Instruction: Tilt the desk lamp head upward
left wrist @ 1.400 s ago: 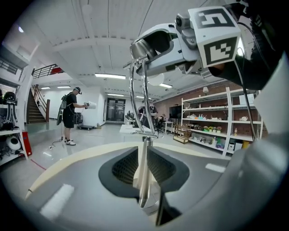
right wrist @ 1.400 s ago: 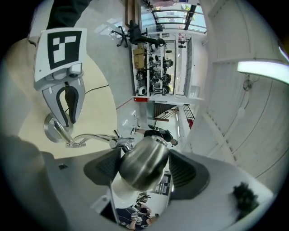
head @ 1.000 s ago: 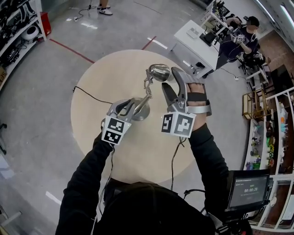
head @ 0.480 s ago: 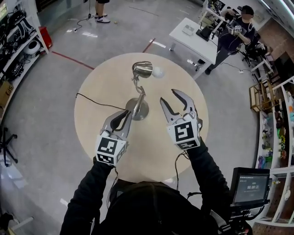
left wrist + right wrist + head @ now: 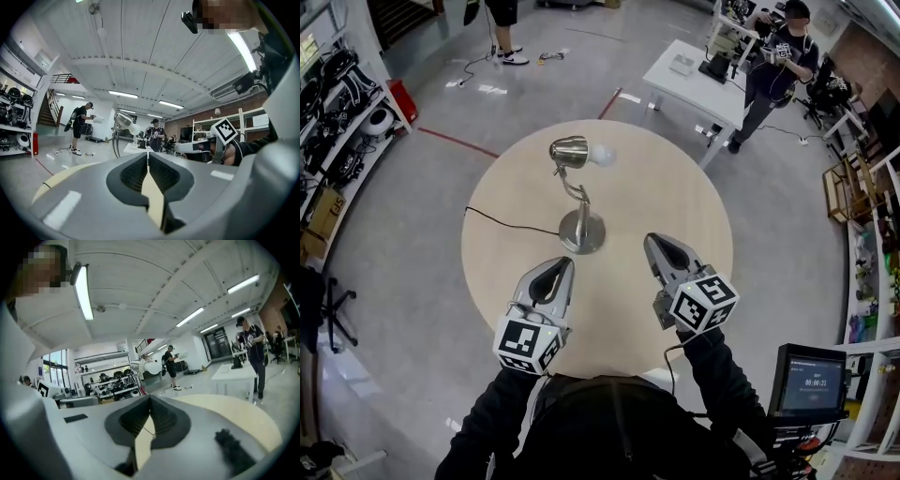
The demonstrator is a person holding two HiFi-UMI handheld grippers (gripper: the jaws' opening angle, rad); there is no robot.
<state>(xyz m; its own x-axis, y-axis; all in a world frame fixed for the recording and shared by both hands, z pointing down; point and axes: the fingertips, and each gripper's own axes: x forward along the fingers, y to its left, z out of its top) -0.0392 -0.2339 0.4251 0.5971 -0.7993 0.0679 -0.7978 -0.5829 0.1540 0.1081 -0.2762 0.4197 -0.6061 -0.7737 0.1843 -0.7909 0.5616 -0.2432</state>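
The silver desk lamp [image 5: 581, 232] stands on the round wooden table [image 5: 675, 187]. Its head [image 5: 568, 151] is raised on the bent arm, with the white bulb [image 5: 602, 155] facing right. The lamp head [image 5: 123, 120] also shows far off in the left gripper view, and the lamp head [image 5: 143, 367] does in the right gripper view. My left gripper [image 5: 562, 265] is shut and empty, near the table's front edge and apart from the lamp base. My right gripper [image 5: 652, 243] has just closed on nothing, to the right of the base. Neither touches the lamp.
The lamp's black cord [image 5: 506, 225] runs left off the table. A white desk [image 5: 698, 75] with a person [image 5: 773, 56] beside it stands at the back right. Shelves [image 5: 337, 94] line the left wall. A monitor [image 5: 811, 380] sits at my right.
Both grippers drew back from the lamp toward the table's front edge. The right gripper, open beside the lamp head before, rolled and shut empty. The lamp stands free.
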